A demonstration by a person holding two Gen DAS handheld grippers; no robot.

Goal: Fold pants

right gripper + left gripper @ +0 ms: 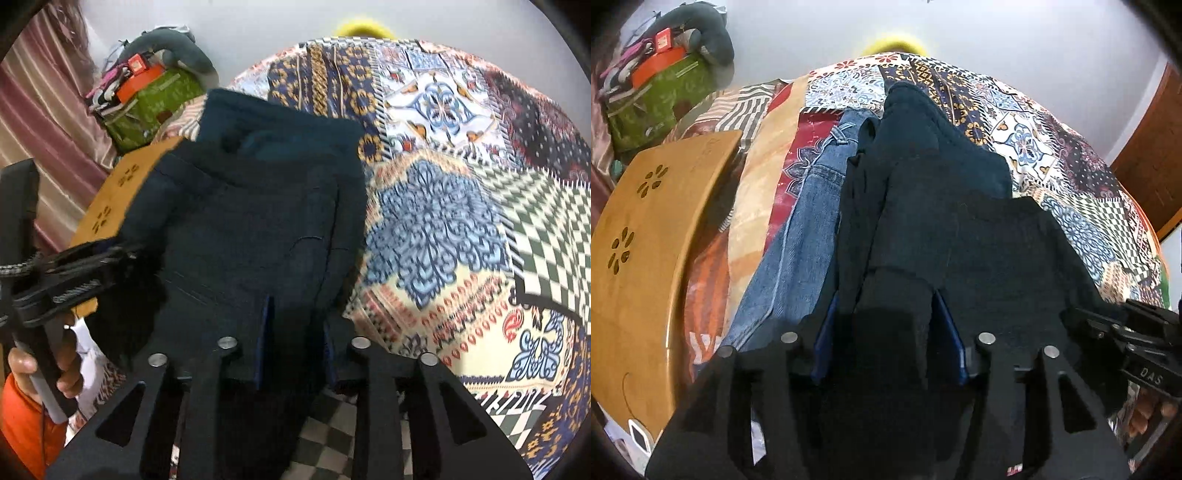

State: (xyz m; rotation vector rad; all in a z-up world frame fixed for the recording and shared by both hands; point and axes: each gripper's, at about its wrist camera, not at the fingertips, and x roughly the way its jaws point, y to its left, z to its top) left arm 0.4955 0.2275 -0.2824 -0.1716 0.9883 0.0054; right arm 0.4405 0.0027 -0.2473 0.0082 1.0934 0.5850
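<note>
Bed with patchwork-print bedspread (443,229), white wall behind, pink curtain (40,122) off to the right gripper's left side. Wooden lap tray (653,236) with flower cutouts sits left of the left gripper, on the bed edge. Green box (661,99) with an orange box (657,62) stacked on it further back-left.

Dark pants (960,229) lie on the bedspread straight ahead of both grippers, running away toward the wall. Blue jeans (809,206) just beside them, on the left gripper's left.

Left gripper (886,314): jaws partly spread, dark fabric bunched between the blue pads and filling the gap. Pads seem to bear on the fabric, but everything there is black on black, so contact is hard to confirm.

Right gripper (295,332): jaws narrower, a fold of the dark pants' near edge sits between the pads. Cannot tell whether the pads press on it.

Each view catches the other gripper at its edge. Person's hand (48,365) wrapped round the left gripper's handle, orange sleeve (26,421) below it.
</note>
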